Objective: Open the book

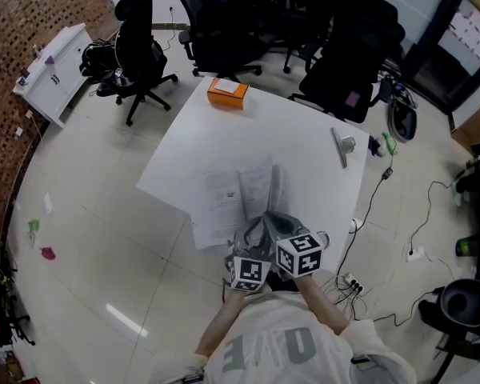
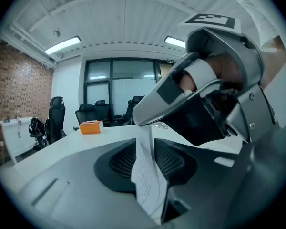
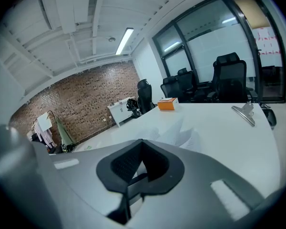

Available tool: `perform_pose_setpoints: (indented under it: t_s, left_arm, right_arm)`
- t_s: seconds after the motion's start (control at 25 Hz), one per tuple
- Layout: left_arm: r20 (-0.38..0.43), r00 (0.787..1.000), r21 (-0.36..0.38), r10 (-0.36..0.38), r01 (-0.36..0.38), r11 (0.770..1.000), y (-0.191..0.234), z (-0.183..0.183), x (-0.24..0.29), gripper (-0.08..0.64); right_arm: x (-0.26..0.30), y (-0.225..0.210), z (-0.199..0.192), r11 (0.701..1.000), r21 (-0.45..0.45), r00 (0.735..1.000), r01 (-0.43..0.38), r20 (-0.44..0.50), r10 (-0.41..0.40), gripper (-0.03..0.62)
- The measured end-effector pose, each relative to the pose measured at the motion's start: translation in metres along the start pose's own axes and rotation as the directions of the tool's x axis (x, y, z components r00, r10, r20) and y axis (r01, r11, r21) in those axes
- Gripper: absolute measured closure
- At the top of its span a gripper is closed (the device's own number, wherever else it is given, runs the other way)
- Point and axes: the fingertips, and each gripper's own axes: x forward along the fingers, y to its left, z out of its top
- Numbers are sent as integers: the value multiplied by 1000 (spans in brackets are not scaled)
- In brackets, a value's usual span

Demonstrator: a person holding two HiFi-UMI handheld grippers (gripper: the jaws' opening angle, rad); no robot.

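White-paged book lying flat ahead, one printed leaf upright, unpinched, between parted jaws of left gripper; right gripper closed alongside.

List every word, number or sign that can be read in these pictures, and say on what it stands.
Book pages: printed lines, too small to read.
Orange box: no readable print.
Marker cubes: square patterns, no words.
Shirt: large letters, not readable for sure.
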Motion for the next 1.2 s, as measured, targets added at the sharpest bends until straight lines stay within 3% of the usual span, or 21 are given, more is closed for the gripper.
perform_pose_setpoints:
  t_s: [0.08,0.24,0.4,0.56,0.76,0.96,1.2]
  left_arm:
    - [8,1000,19,0,0,1000,-1,2,-1,456]
    - [12,1000,7,-22,22,1000,-3,4,-1,425]
    - [4,1000,47,27,-27,999,2,5,-6,455]
    - [17,999,38,46,-47,998,8,6,-10,459]
    - [25,996,-9,85,-85,996,14,5,-15,517]
    - [34,990,-48,134,-132,990,28,6,-20,528]
    - [58,983,-42,174,-172,984,37,11,-28,532]
  right_arm:
    - [-1,2,1,1000,3,1000,-2,6,2,591]
    - [-2,2,3,1000,17,1000,-9,12,8,591]
    - [-2,10,4,999,21,999,-30,16,30,591]
    - [0,16,6,999,16,999,-51,20,51,591]
    - [-3,27,10,997,-12,995,-83,60,83,591]
    - [-17,-3,23,999,34,990,-17,139,12,589]
    - [-16,-51,-11,991,94,991,94,82,-102,589]
